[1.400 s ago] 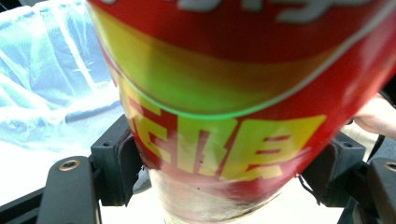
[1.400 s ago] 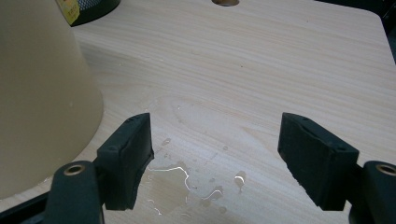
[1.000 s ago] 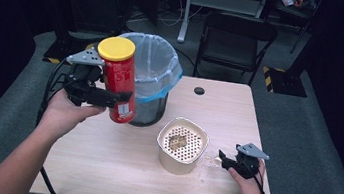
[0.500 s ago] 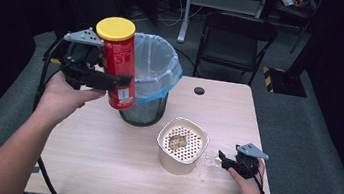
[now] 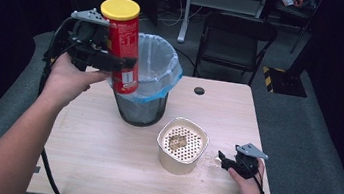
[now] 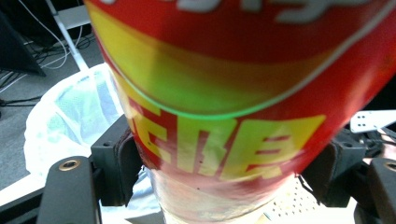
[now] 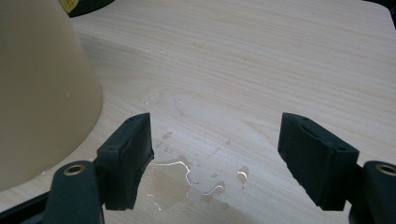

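Can [image 5: 122, 45], clamped low on its body between the left gripper [image 5: 106, 60] pads beside the bin [image 5: 156, 69] rim, looks top-heavy and could tip out, while the right gripper [image 5: 226, 160] rests wide open on the table [image 5: 102, 148].

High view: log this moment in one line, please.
left gripper: shut on red canister, beside lined bin | right gripper: open, by beige strainer cup

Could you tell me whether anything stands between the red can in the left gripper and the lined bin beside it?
Nothing visible does. The red can is clamped in the left gripper, upright at the near rim of the bin, whose mouth is open.
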The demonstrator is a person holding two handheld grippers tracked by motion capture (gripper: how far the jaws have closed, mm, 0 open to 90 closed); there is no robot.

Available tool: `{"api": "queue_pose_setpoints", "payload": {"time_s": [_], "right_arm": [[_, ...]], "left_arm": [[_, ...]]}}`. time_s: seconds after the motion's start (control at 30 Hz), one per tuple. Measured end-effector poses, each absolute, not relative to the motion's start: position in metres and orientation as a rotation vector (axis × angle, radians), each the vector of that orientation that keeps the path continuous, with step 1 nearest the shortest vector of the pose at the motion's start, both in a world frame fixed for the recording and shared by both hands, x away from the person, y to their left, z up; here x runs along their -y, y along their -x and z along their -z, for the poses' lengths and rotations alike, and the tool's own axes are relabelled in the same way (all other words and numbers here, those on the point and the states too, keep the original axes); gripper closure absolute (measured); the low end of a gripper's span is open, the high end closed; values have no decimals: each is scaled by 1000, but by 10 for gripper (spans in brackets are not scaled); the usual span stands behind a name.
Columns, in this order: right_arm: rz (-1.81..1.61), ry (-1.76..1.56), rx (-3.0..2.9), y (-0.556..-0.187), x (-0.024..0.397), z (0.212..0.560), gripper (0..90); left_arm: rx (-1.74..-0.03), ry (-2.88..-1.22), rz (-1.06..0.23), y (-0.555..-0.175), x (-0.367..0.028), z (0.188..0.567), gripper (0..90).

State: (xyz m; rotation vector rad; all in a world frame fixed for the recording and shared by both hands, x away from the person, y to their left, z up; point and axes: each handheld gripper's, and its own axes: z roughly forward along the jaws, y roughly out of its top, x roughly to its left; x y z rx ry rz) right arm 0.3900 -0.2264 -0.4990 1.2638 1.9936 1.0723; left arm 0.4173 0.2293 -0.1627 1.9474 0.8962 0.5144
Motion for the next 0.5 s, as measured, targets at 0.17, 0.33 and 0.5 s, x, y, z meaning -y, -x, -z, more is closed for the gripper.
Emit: {"api": "queue_pose_setpoints", "payload": {"time_s": [0.17,0.33,0.5], "right_arm": [[-1076,-1257,-1996,-390,227,499,257],[-1076,-1256,-1997,-390,228,499,257],[-1074,-1258,-2003,-390,228,499,258]], "left_arm": [[-934,-1930,-521,-432,-227,164,240],[-976,-1909,-522,-446,-226,167,240],[-1016,-1906,-546,-457,-224,171,239]]}}
